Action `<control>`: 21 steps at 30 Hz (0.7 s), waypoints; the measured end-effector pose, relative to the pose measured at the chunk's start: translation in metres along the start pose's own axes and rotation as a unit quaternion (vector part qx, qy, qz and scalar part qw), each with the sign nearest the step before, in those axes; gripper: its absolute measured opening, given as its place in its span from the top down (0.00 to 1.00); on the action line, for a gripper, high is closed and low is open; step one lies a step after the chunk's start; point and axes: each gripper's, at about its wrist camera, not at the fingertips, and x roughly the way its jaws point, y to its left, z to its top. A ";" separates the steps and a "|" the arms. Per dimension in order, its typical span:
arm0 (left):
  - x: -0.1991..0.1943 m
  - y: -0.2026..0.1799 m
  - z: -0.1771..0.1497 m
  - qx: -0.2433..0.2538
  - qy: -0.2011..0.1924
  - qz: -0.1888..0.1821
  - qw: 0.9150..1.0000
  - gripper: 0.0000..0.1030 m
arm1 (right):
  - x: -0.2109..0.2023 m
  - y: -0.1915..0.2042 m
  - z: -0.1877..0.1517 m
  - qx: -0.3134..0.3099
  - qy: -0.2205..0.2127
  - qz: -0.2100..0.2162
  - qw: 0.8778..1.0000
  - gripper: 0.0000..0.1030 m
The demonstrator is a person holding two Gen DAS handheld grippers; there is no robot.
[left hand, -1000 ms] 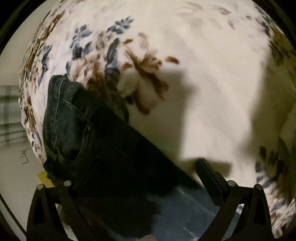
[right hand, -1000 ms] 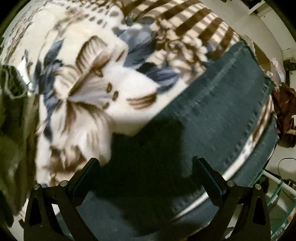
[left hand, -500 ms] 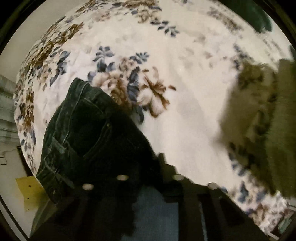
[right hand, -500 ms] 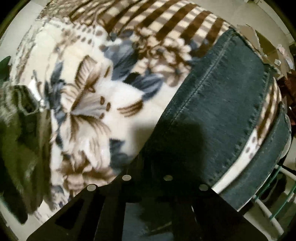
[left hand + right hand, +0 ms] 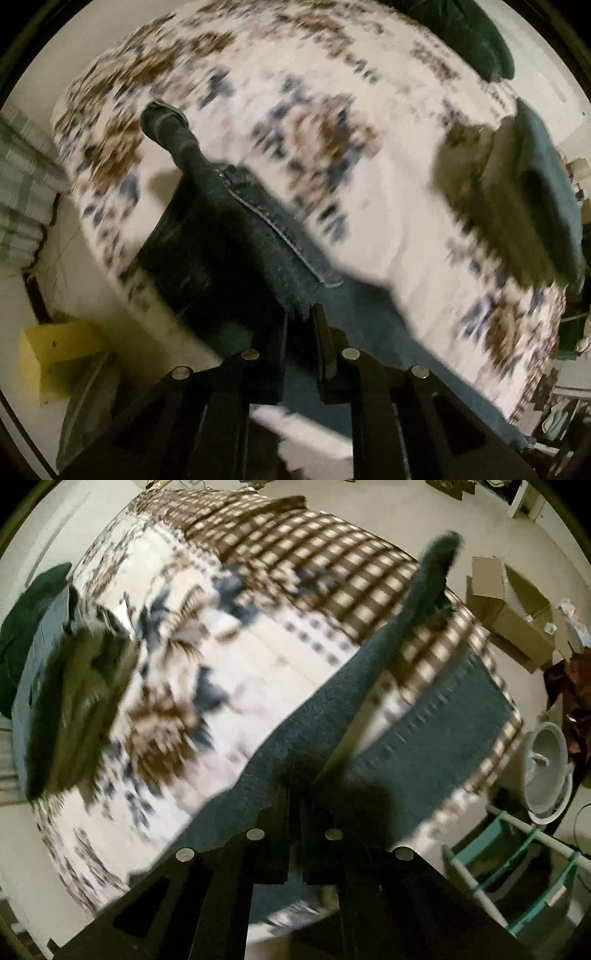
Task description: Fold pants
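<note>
The left claw (image 5: 299,317) was clamped on a bunched edge of the pants (image 5: 266,236), its two fingers drawn close together with dark denim pinched between them near the stitched seam. The right claw (image 5: 293,797) was likewise closed on denim, gripping a leg of the same pants (image 5: 332,716) where the cloth rose off the bed in a ridge.

From the left claw, the garment ran away to the far left, where its end stuck up off the floral blanket (image 5: 369,192), and part of it sagged over the bed's left edge toward the floor. From the right claw, one leg stretched up and to the far right, while the other leg lay flat to the right across the checked part of the blanket (image 5: 295,546), close to the bed's edge.

The risks, as I judged them: each claw held only a small bite of thick denim, so a quick swing could pull the cloth free. The hanging parts could drag the pants off the bed. If the two claws moved unevenly, the legs would land crooked and the fold would be skewed. A greenish pile of clothes (image 5: 517,206) lay on the bed to the right and could snag the cloth if the fold swept that way.
</note>
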 end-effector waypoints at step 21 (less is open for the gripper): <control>0.069 0.023 -0.055 0.047 0.005 0.041 0.998 0.07 | 0.042 -0.160 -0.054 0.017 0.054 0.023 0.998 0.47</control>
